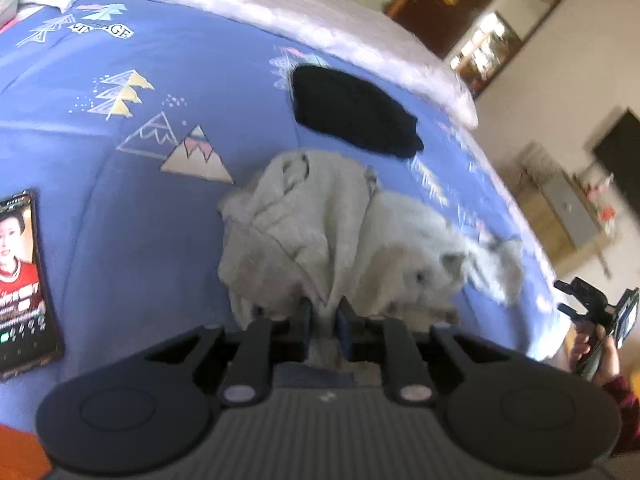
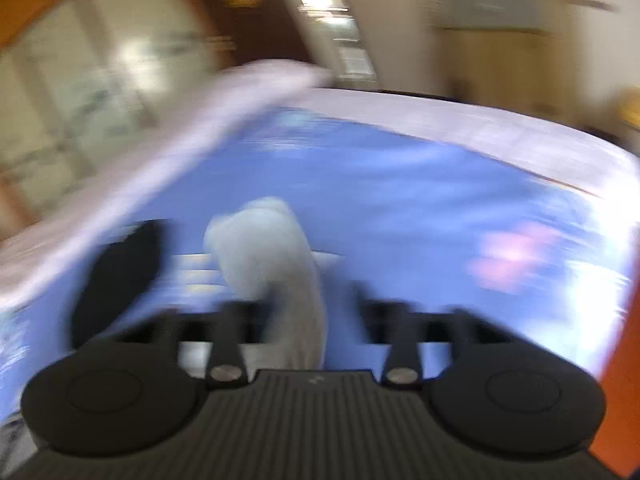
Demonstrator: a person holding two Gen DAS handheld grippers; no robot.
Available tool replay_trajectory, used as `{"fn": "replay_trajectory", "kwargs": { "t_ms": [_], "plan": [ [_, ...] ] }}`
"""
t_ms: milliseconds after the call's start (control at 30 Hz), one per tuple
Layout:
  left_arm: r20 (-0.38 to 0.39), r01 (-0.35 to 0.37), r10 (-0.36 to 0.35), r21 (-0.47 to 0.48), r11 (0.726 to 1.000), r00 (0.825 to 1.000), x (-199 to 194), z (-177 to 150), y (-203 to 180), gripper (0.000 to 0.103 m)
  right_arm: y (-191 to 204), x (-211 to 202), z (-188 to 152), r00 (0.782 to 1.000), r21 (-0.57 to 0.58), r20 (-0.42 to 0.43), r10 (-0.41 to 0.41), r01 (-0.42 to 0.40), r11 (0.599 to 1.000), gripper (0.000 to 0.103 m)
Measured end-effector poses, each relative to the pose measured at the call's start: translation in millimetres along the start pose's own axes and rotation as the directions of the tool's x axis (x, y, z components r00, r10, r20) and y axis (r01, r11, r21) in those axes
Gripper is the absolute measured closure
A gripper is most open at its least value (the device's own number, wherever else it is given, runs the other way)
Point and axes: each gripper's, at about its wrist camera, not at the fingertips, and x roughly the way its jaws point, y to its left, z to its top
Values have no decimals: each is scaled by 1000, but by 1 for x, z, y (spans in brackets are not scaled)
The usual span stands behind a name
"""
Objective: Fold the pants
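The light grey pants [image 1: 328, 232] lie bunched on the blue patterned bedspread [image 1: 160, 200]. My left gripper [image 1: 326, 320] is shut on a fold of the pants at their near edge. The right gripper shows far right in the left wrist view [image 1: 592, 304], held in a hand beyond the bed's edge. In the blurred right wrist view, a strip of the grey pants [image 2: 276, 264] runs up from between the fingers of my right gripper [image 2: 308, 312]. The jaws look fairly wide apart and the blur hides whether they grip the cloth.
A folded black garment [image 1: 352, 112] lies beyond the pants and shows at the left in the right wrist view [image 2: 120, 272]. A phone [image 1: 24, 280] with a lit screen lies at the left. A white quilt [image 1: 280, 4] runs along the far side of the bed.
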Motion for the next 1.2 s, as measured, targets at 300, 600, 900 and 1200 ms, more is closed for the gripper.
{"fn": "replay_trajectory", "kwargs": {
  "t_ms": [300, 600, 900, 1200],
  "plan": [
    [109, -22, 48, -228, 973, 993, -10, 38, 54, 44, -4, -16, -29, 999, -15, 23, -27, 28, 1000, 38],
    [-20, -4, -1, -246, 969, 1000, 57, 45, 51, 25, 75, 20, -24, 994, -260, 4, 110, -105, 960, 37],
    [41, -149, 150, -16, 989, 988, 33, 42, 8, 87, 131, 105, -46, 991, -499, -132, 29, -92, 862, 31],
    [227, -233, 221, 26, 972, 948, -10, 110, -5, 88, 148, 117, -26, 996, -442, -57, 67, -85, 893, 97]
  ]
}}
